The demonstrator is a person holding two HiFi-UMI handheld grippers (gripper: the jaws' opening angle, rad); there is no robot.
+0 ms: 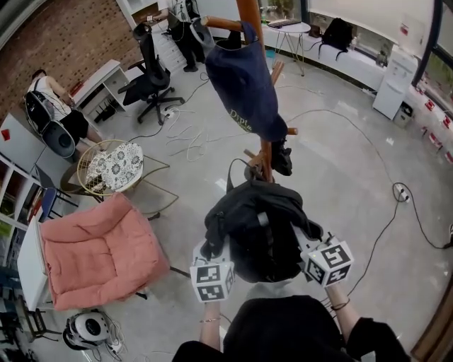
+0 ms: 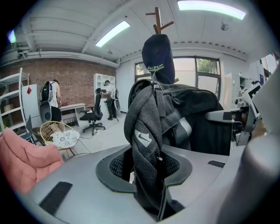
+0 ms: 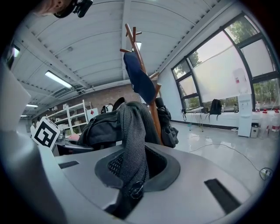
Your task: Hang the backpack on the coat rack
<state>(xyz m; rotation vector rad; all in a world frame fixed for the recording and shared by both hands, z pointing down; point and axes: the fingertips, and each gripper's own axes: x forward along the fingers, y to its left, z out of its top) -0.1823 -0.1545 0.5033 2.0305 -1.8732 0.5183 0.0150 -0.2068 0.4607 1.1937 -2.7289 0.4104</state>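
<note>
A black backpack [image 1: 258, 226] hangs between my two grippers, just in front of the wooden coat rack [image 1: 251, 21]. My left gripper [image 1: 210, 249] is shut on one grey mesh shoulder strap [image 2: 146, 144]. My right gripper [image 1: 309, 238] is shut on the other mesh strap [image 3: 131, 144]. In the left gripper view the bag's body [image 2: 197, 113] bulges to the right of the strap. A navy garment [image 1: 244, 85] drapes over the rack's upper pegs. Lower on the pole hangs a small black bag [image 1: 281, 157], just beyond the backpack's top.
A pink cushioned chair [image 1: 95, 251] stands at the left, with a wicker chair [image 1: 110, 166] behind it. Farther back are an office chair [image 1: 152, 78] and desks with people. Cables [image 1: 396, 191] run over the glossy floor at the right.
</note>
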